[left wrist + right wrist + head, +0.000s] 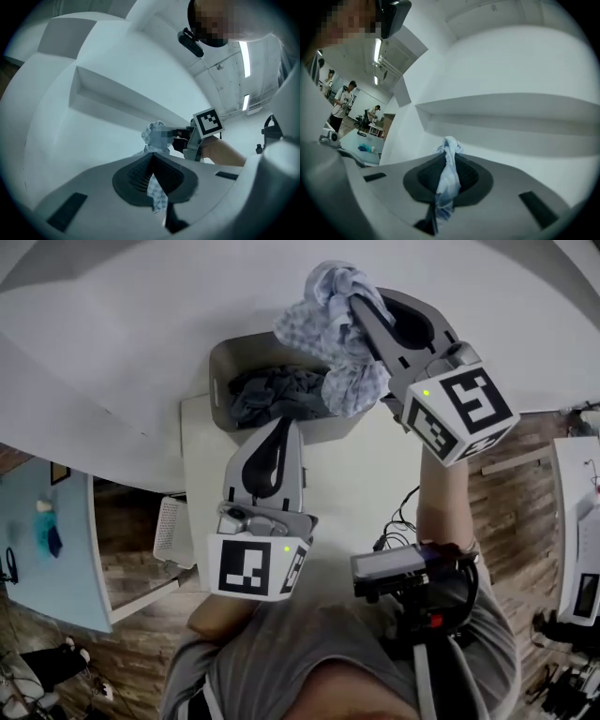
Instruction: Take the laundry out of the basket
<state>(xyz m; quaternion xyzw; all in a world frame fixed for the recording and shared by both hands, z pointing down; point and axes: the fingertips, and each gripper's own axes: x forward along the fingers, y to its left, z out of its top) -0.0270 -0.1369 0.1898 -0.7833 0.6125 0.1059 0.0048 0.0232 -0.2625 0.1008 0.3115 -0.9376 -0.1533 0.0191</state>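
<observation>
A grey laundry basket [221,381] stands at the far edge of the white table [366,474], with dark grey clothes [272,395] inside it. My right gripper [361,306] is raised above the basket's right side, shut on a bunched light blue checked cloth [328,329] that hangs down over the rim. In the right gripper view the cloth [447,178] runs between the shut jaws of the right gripper [447,157]. My left gripper [284,427] sits lower, at the basket's near rim. Its jaws pinch a strip of the checked cloth [156,190], which leads up to the right gripper [187,140].
A white slotted crate [173,531] sits on the wooden floor left of the table. A light blue table [47,559] is further left. Cables [403,512] lie near my right arm. People [344,101] stand far back in the room.
</observation>
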